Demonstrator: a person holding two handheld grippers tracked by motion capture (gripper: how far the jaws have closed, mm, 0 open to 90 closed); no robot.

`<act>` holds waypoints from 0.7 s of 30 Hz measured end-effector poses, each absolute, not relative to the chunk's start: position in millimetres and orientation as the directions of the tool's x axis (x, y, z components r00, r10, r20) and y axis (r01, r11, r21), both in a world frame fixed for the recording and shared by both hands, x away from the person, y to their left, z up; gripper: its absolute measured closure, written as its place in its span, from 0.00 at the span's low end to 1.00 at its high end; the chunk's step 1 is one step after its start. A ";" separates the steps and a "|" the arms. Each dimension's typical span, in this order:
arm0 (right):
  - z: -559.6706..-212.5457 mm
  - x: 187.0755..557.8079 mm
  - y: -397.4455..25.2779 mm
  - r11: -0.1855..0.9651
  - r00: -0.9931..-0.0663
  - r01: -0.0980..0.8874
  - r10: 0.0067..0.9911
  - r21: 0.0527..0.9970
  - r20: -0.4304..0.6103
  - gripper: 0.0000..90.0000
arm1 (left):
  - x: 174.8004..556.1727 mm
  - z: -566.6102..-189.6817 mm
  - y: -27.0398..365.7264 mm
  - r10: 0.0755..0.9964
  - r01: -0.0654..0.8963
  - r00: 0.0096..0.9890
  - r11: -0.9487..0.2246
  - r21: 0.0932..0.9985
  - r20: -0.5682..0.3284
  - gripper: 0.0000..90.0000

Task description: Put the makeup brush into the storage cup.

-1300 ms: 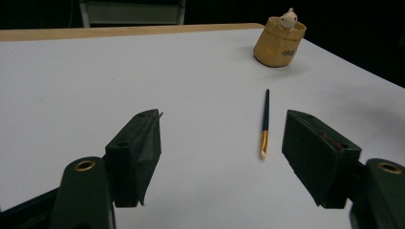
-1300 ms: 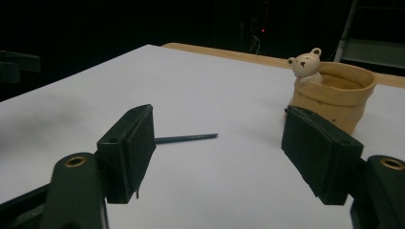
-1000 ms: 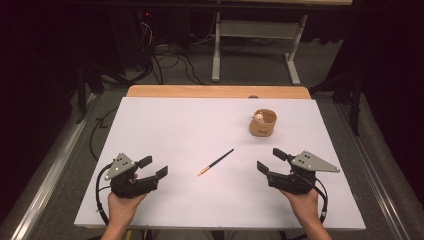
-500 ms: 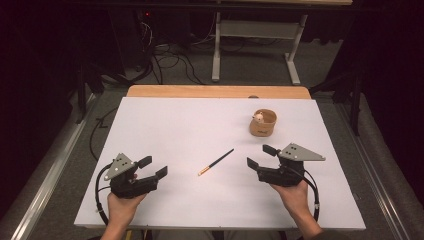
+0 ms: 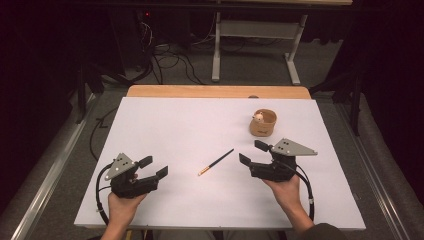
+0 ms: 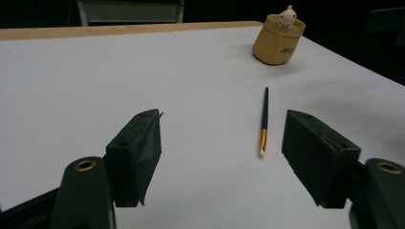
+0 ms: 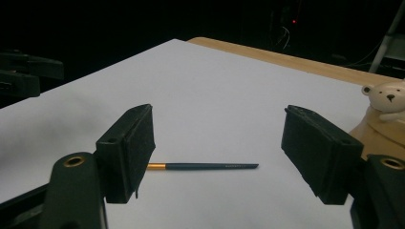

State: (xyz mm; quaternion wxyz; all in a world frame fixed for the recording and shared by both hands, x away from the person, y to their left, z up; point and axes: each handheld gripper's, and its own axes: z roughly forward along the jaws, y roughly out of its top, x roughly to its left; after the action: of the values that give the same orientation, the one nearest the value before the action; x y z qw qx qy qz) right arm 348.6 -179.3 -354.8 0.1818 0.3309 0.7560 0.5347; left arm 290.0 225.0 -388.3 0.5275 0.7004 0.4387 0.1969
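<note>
Dark paintbrush flat between both wide-open tongs, nearer right tongs.

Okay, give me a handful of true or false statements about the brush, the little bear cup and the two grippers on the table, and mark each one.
1. The right gripper is open and holds nothing. True.
2. The brush stands inside the cup. False: it lies flat on the white table, apart from the cup.
3. The left gripper is shut on the brush. False: its jaws are open and empty.
4. A small bear figure sits at the cup's rim. True.
5. The brush lies between the two grippers. True.
</note>
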 end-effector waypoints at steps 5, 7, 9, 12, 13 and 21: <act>-353.0 351.9 -172.6 0.210 -0.724 0.302 0.685 0.930 0.080 0.32 | 290.7 -388.5 225.7 0.822 0.408 0.537 -0.055 0.911 -0.190 0.34; -352.4 353.2 -170.1 0.212 -0.726 0.300 0.683 0.930 0.079 0.32 | 290.4 -388.4 226.0 0.822 0.406 0.537 -0.057 0.912 -0.188 0.34; -351.9 354.2 -168.3 0.214 -0.729 0.298 0.680 0.930 0.077 0.32 | 290.2 -388.4 226.0 0.822 0.406 0.537 -0.056 0.912 -0.189 0.34; -350.4 355.4 -165.2 0.214 -0.732 0.294 0.677 0.931 0.076 0.32 | 290.2 -388.2 226.4 0.823 0.406 0.535 -0.053 0.912 -0.191 0.34; -350.0 356.0 -164.2 0.214 -0.732 0.296 0.677 0.931 0.077 0.32 | 290.3 -388.2 226.3 0.823 0.406 0.536 -0.054 0.912 -0.190 0.34; -348.5 362.2 -155.9 0.217 -0.745 0.293 0.663 0.931 0.080 0.32 | 289.9 -387.8 227.0 0.821 0.399 0.538 -0.050 0.916 -0.189 0.33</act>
State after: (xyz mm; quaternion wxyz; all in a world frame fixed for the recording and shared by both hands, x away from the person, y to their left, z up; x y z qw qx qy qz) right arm 362.2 -155.9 -348.5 0.1707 0.3139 0.7611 0.5414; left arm 289.9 227.0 -387.8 0.5323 0.6970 0.4376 0.1983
